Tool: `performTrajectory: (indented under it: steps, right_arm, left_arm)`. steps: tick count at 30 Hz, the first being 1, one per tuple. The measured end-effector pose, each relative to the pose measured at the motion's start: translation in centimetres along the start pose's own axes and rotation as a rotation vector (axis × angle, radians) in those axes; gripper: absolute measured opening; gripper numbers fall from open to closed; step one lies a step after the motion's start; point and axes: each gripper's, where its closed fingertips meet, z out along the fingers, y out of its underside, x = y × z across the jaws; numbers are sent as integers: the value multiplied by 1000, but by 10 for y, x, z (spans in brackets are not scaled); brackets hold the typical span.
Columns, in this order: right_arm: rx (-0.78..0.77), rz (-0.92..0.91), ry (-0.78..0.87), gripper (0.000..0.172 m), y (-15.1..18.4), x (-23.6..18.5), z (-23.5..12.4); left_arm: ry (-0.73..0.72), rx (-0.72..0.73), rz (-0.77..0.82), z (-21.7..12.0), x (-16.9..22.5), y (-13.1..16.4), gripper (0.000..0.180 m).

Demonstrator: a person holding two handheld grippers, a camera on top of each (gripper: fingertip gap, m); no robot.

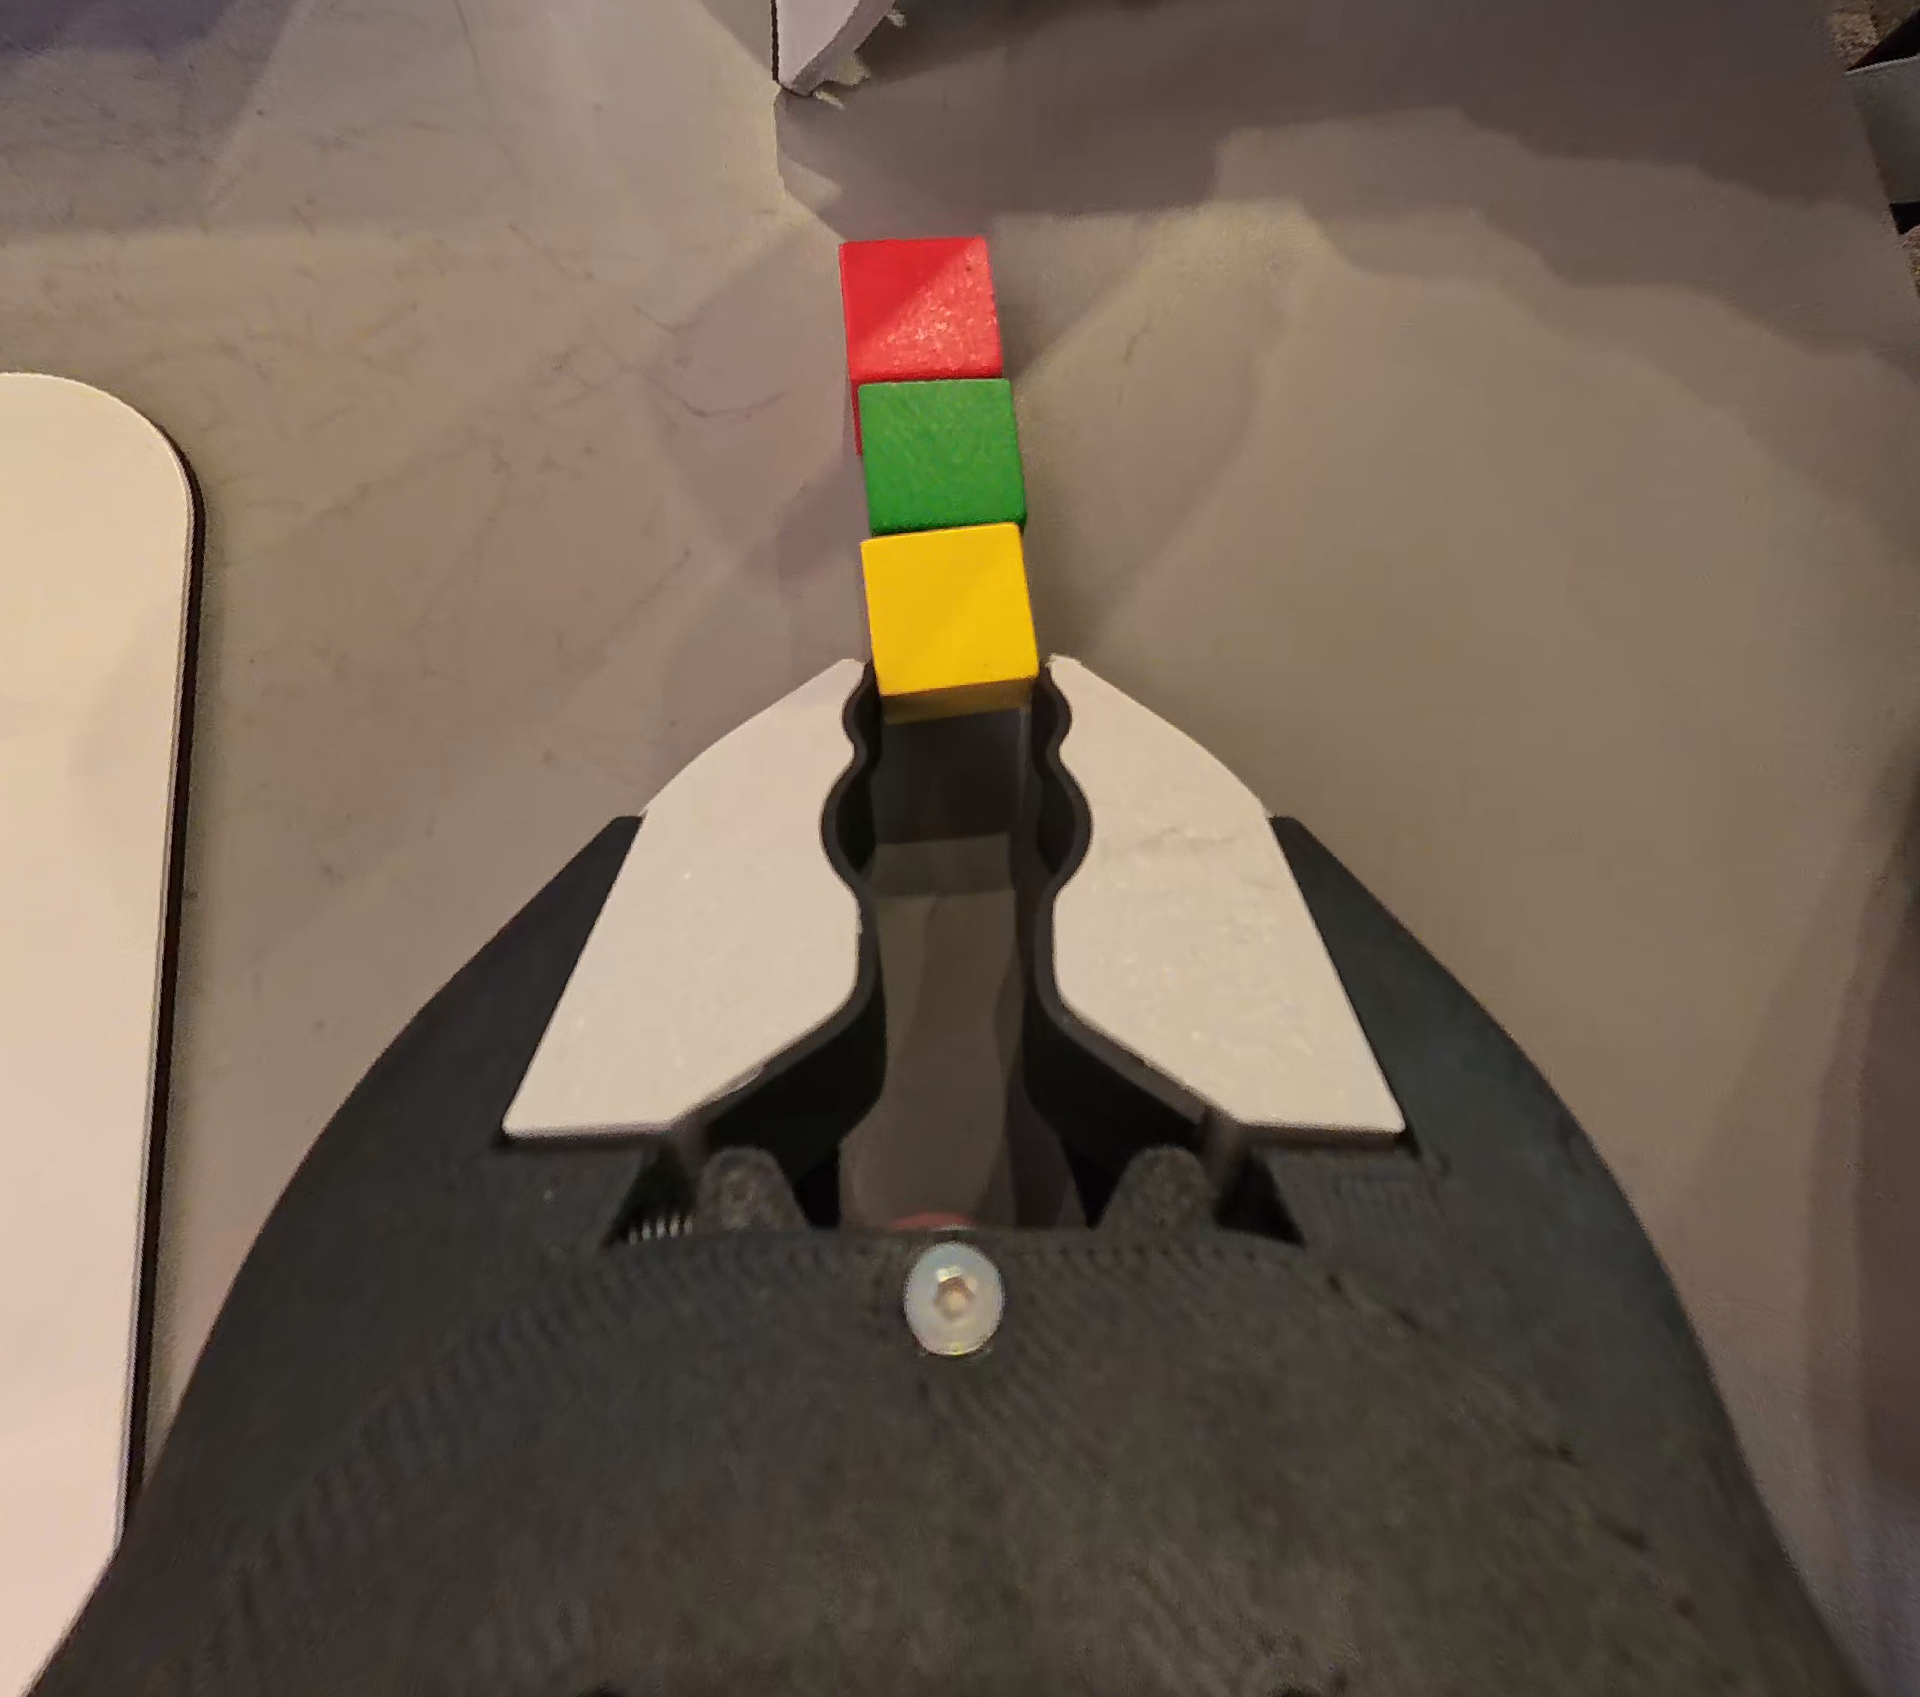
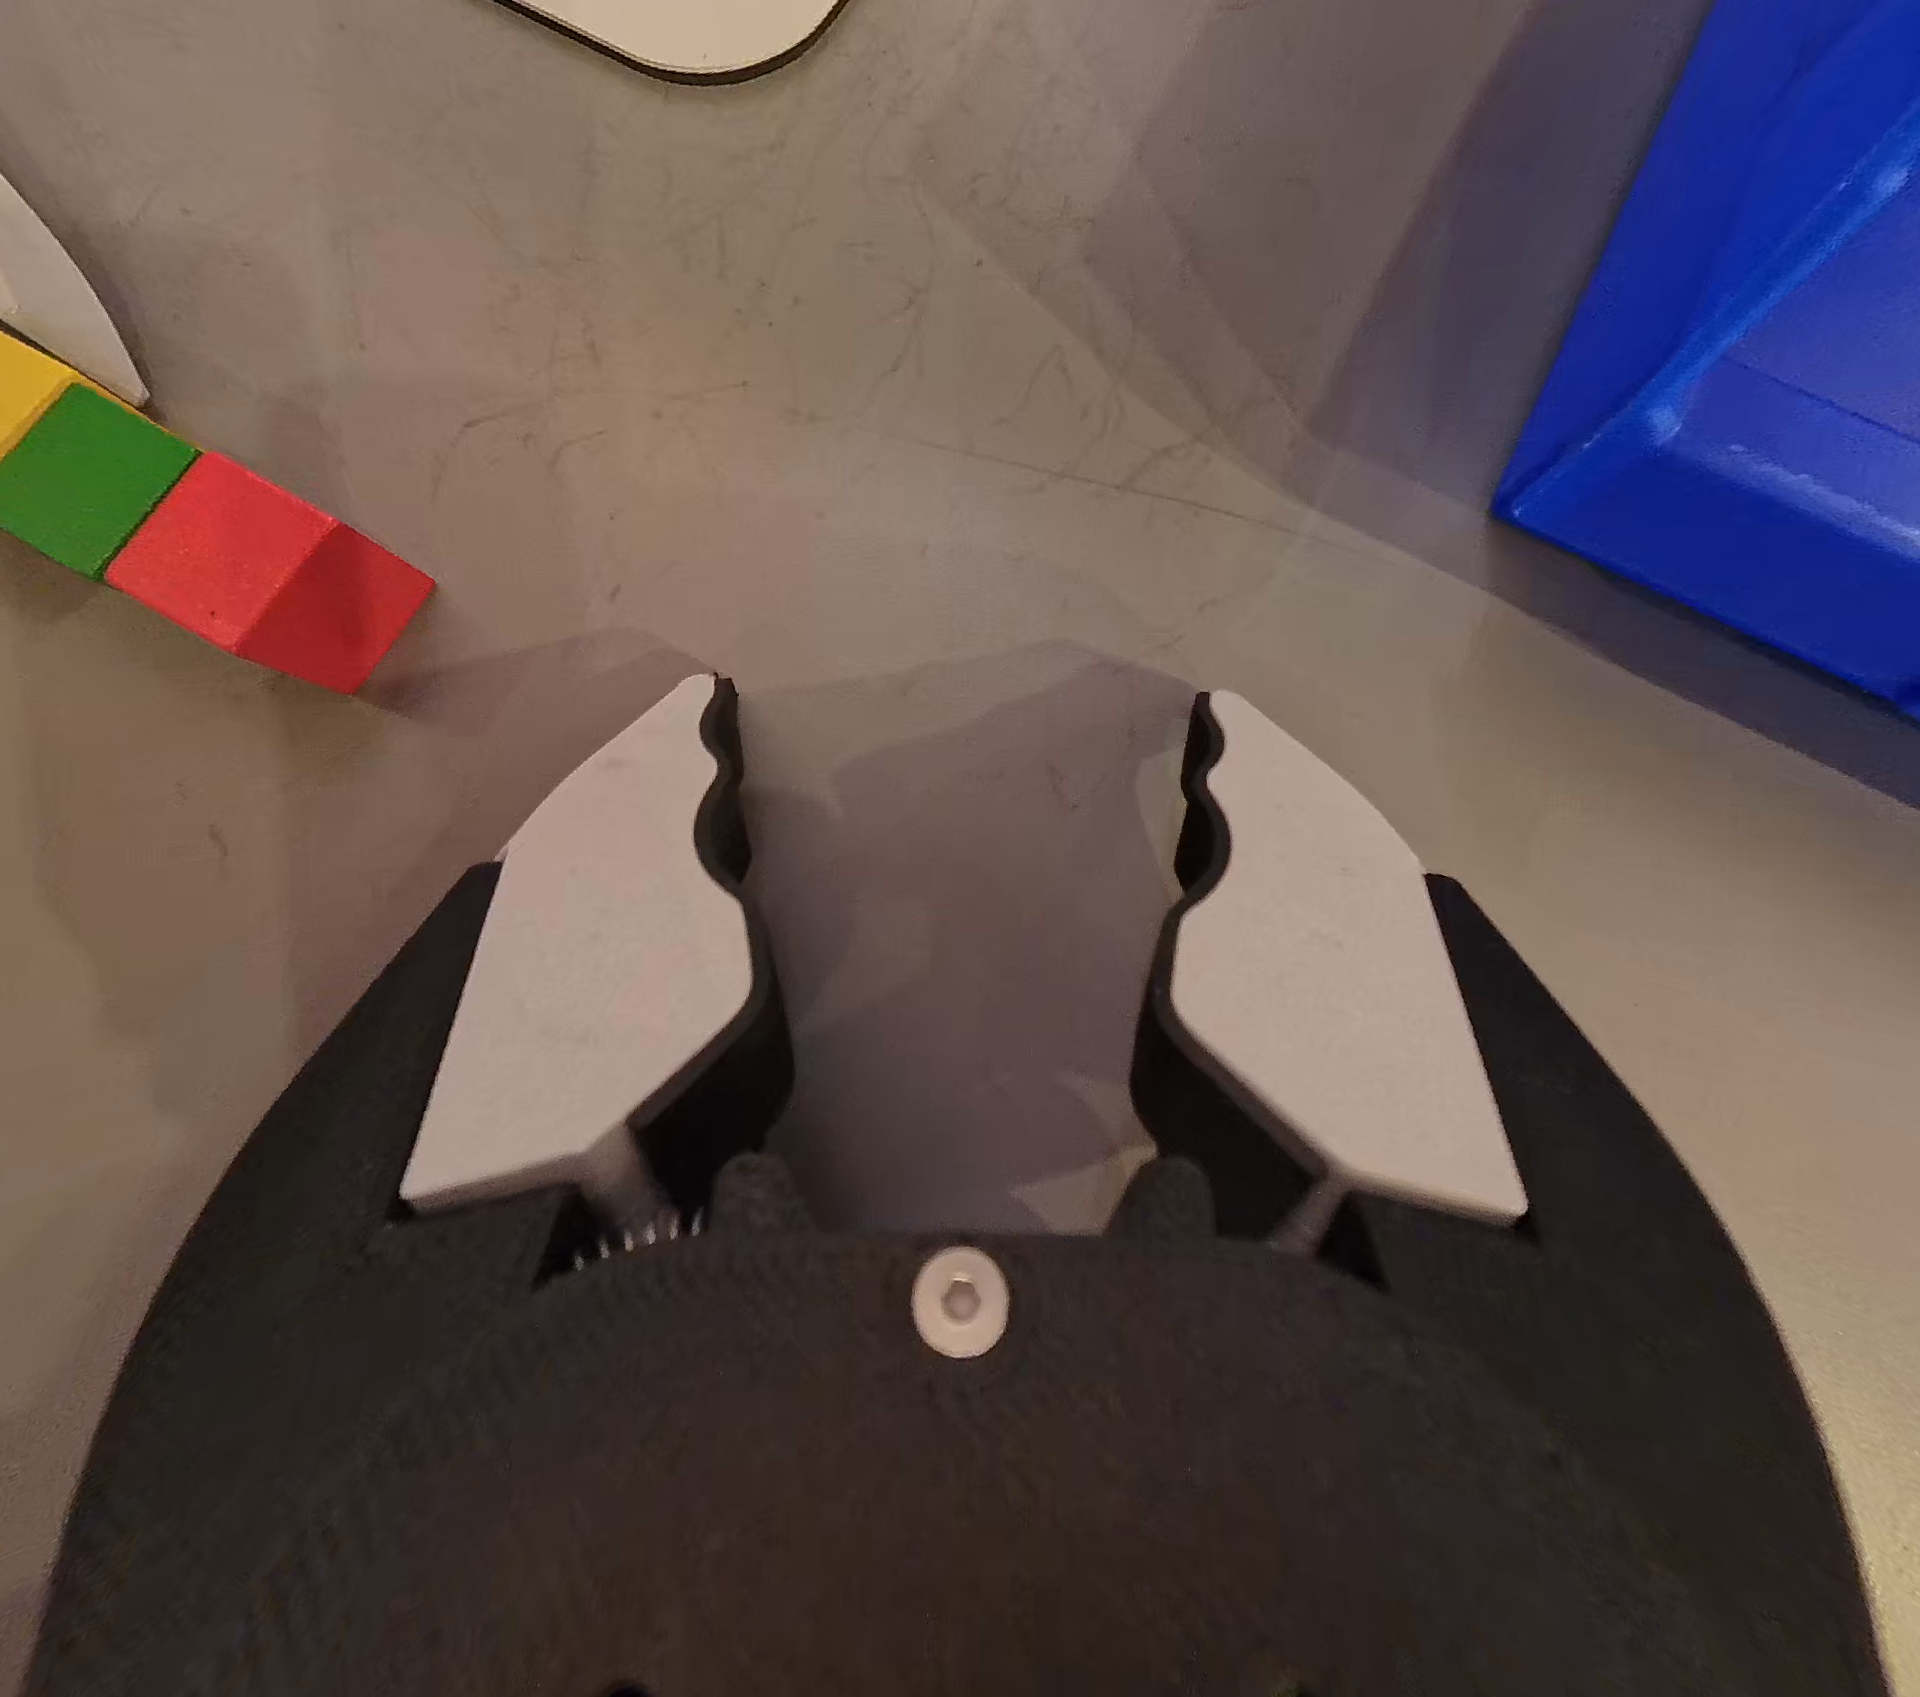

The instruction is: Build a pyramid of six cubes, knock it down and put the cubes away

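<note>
Base row of 3 stood done: yellow cube, green cube, red cube touching in line. Left gripper pinched the yellow cube; right gripper hung spread and empty near the red cube. 3 cubes, knock-down and storing remained, by my judgement.

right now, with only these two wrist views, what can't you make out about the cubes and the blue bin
- Cube count: only a yellow wooden cube, a green wooden cube and a red wooden cube show; any others lie outside both views.
- Yellow cube, right wrist view: cut off by the left edge.
- Yellow cube's near end, left wrist view: in shadow between the left gripper's jaws.
- Blue plastic bin: cut off by the right edge, so its contents are unseen.
</note>
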Motion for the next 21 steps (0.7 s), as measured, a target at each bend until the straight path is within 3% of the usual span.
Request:
performTrajectory:
  steps: [13, 17, 21]
  right_arm:
    - [0, 0, 0, 82, 0, 0, 0]
    - [0, 0, 0, 82, 0, 0, 0]
    - [0, 0, 0, 82, 0, 0, 0]
  left_arm:
    - [10, 1, 4, 2, -1, -1, 27]
    - [-15, 10, -42, -3, -4, 2, 59]
    - [-60, 65, -97, -40, 0, 8, 60]
